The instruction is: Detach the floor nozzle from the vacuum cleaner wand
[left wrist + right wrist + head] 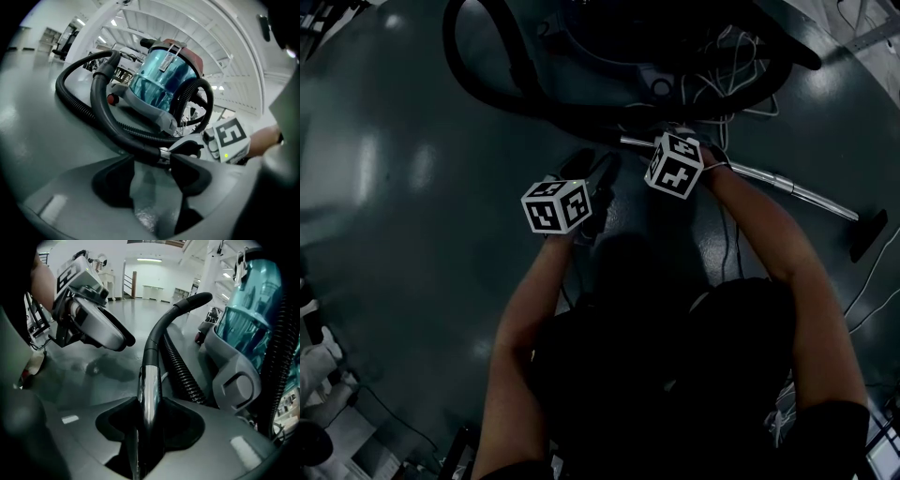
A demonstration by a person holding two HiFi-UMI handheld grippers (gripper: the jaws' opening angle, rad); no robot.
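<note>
Canister (164, 79) beyond the left gripper (152, 183), hose (483, 80) looped to its left; wand (797, 187) on the floor (394, 187), between the right gripper's (149, 423) jaws, floor nozzle (868, 234) at its right end.

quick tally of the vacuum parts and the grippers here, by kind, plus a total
vacuum body: 1
hose: 1
metal wand: 1
floor nozzle: 1
grippers: 2 (left gripper, right gripper)
total: 6
</note>
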